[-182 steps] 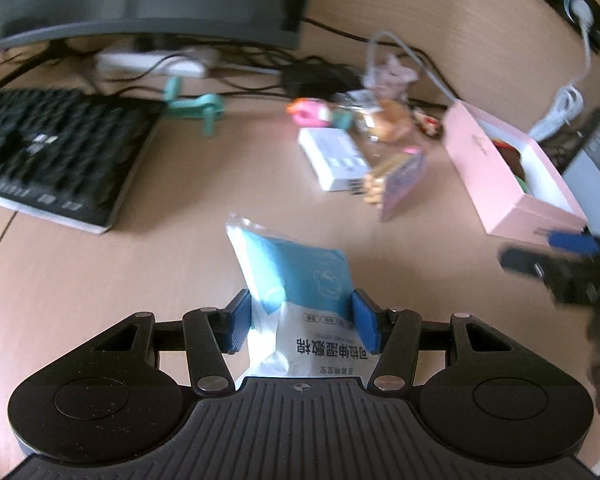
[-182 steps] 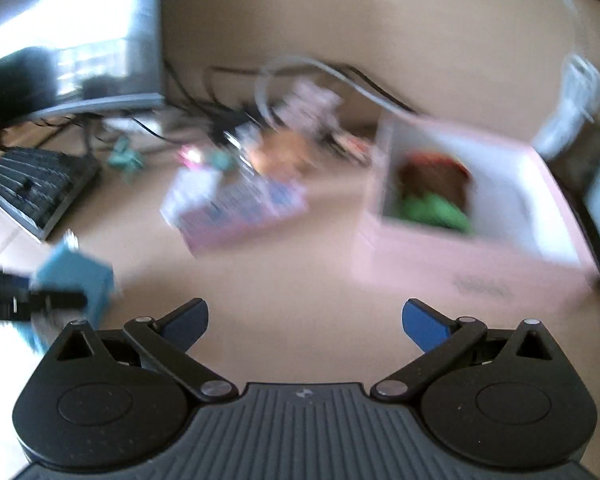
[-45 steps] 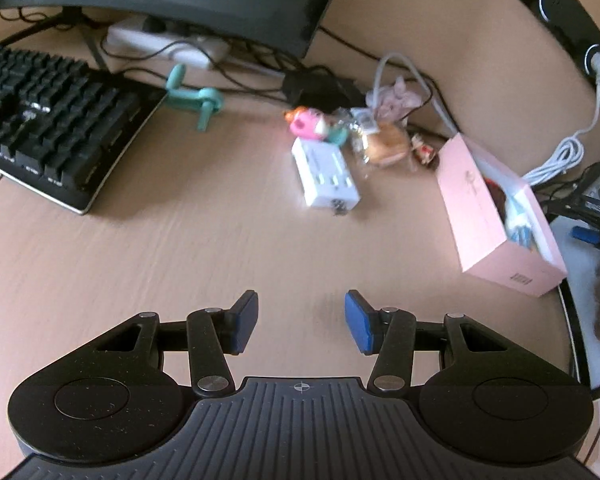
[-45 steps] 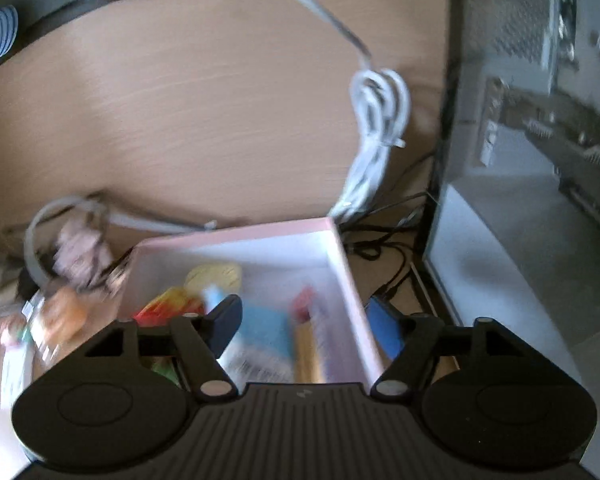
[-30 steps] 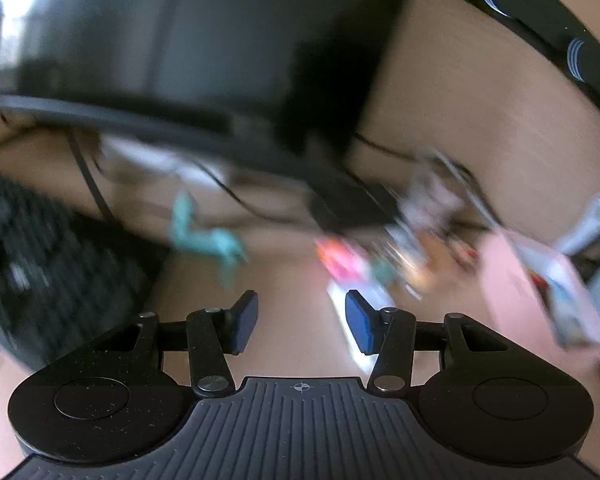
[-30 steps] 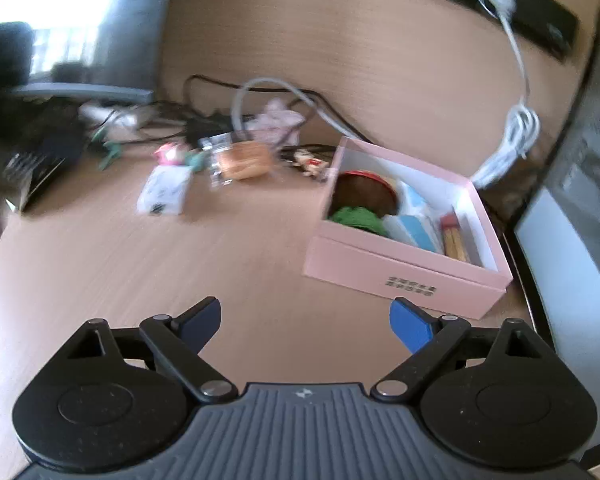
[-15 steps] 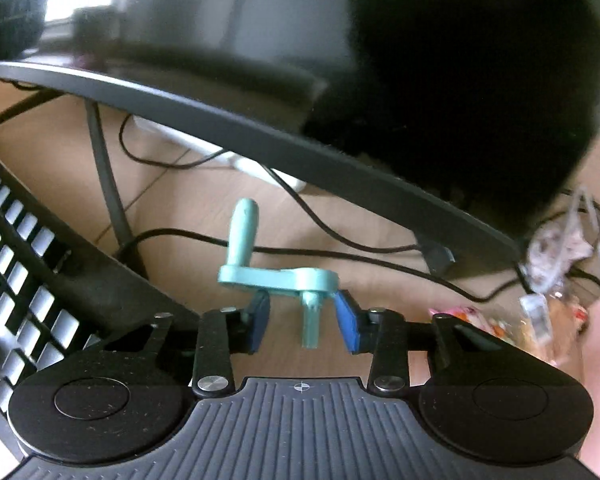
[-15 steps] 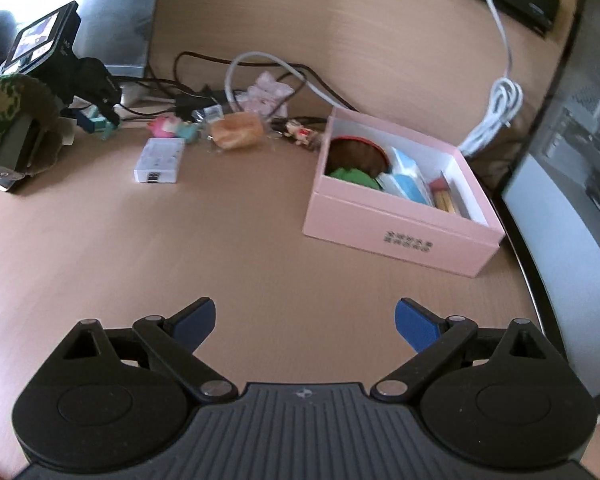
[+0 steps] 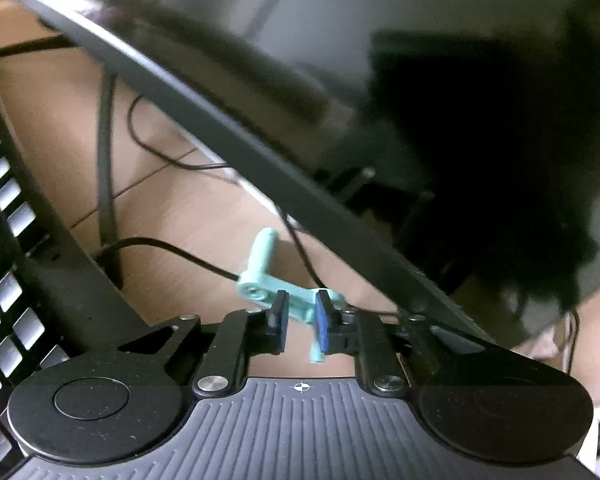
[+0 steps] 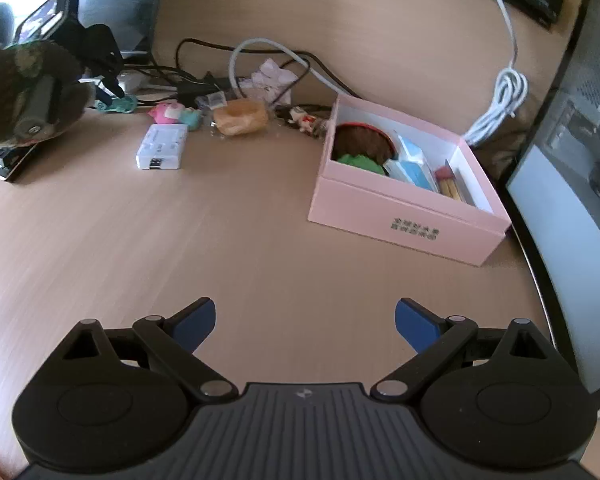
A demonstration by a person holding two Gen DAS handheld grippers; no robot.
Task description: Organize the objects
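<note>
Left wrist view shows the left gripper [image 9: 300, 322] with its jaws just drawn together on a teal crank [image 9: 278, 288]; the blue pads press on the crank's middle from both sides, its short pin hangs below the jaws and its longer handle sticks up and away beyond them to the left. A black cable [image 9: 172, 246] runs over the tabletop [image 9: 180, 208] just beyond the jaws, a monitor [image 9: 419, 100] slants overhead past them, and a keyboard [image 9: 4, 260] lies off to their left. From the right wrist view, the right gripper [image 10: 304, 326] hangs above bare tabletop with its jaws wide apart and nothing between them. Ahead and to the right of those jaws stands a pink box [image 10: 403, 208], open, with a brown round thing, something green, a blue packet and a thin packet of sticks inside. Ahead and to the left lie a white adapter [image 10: 162, 148], a pink toy [image 10: 166, 112] and a wrapped bun [image 10: 240, 116], close together. Farther left still, the left gripper sits low over the crank beside a sleeve [image 10: 4, 92].
</note>
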